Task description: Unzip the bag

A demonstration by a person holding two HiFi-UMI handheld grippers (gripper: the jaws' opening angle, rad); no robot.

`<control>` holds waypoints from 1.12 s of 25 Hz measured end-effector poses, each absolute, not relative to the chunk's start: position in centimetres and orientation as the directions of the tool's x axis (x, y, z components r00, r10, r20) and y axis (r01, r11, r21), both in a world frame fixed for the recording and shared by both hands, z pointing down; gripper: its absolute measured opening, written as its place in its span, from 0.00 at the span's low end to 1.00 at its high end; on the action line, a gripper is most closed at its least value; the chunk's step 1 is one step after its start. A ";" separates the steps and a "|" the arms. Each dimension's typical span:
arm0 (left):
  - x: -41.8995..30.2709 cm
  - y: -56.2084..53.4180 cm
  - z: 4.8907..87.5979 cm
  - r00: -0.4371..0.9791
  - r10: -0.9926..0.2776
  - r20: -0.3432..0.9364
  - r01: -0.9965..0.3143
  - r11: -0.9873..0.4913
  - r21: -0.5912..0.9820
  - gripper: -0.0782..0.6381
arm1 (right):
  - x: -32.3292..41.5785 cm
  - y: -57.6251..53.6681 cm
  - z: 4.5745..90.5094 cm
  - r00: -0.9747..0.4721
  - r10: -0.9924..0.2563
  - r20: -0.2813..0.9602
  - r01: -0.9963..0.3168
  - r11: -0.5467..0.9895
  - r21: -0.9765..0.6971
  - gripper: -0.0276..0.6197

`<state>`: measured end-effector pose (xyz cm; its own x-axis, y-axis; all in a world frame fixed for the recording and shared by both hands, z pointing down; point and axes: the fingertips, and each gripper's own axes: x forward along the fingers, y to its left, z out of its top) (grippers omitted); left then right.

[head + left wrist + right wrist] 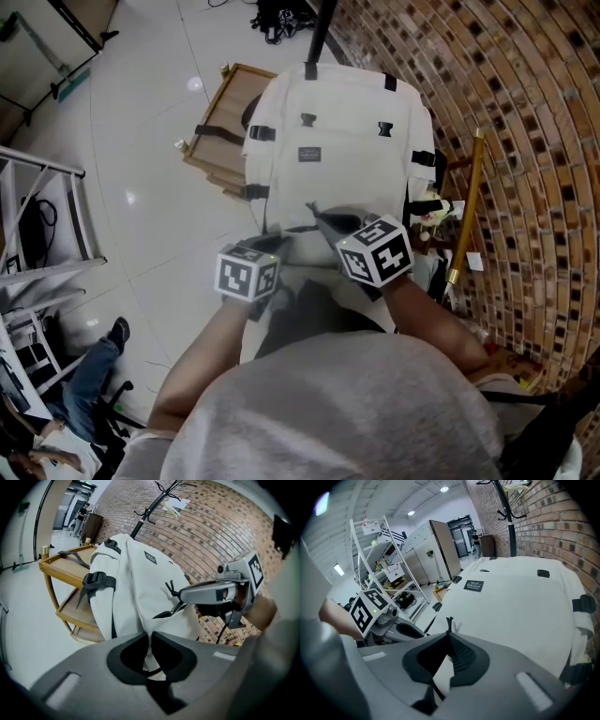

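A white backpack (pixel 333 141) with black straps and buckles rests on a wooden cart (pixel 214 122) by the brick wall. My left gripper (pixel 151 633) is shut on a fold of the bag's white fabric (pixel 149 654) at its near end. It shows in the head view as the left gripper (pixel 272 242). My right gripper (pixel 449 632) is shut on the black zipper pull (pixel 449 622), whose cord sticks out past the jaw tips. Seen from the left gripper view, the right gripper (pixel 180 595) holds the pull (pixel 171 590) just above the dark zipper line (pixel 165 613).
The brick wall (pixel 525 141) curves along the right, with a yellow pole (pixel 466 216) leaning by it. A black coat stand (pixel 319 33) rises behind the bag. White metal shelving (pixel 37 253) stands at the left, and a seated person's leg (pixel 89 375) shows low left.
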<state>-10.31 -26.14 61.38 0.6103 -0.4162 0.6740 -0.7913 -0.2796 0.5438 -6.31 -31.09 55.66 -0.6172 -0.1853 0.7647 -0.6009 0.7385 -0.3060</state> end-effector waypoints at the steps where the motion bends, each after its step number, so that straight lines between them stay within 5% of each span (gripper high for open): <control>1: -10.3 -26.1 61.4 0.609 -0.417 0.675 -0.792 -0.280 0.542 0.15 | -6.2 -31.0 55.6 -0.618 -0.189 0.763 -0.602 0.738 -0.305 0.06; 28: -10.6 -26.2 61.9 0.557 -0.424 0.714 -0.829 -0.242 0.504 0.15 | -1.2 -32.0 54.3 -0.594 -0.300 0.746 -0.692 0.664 -0.284 0.06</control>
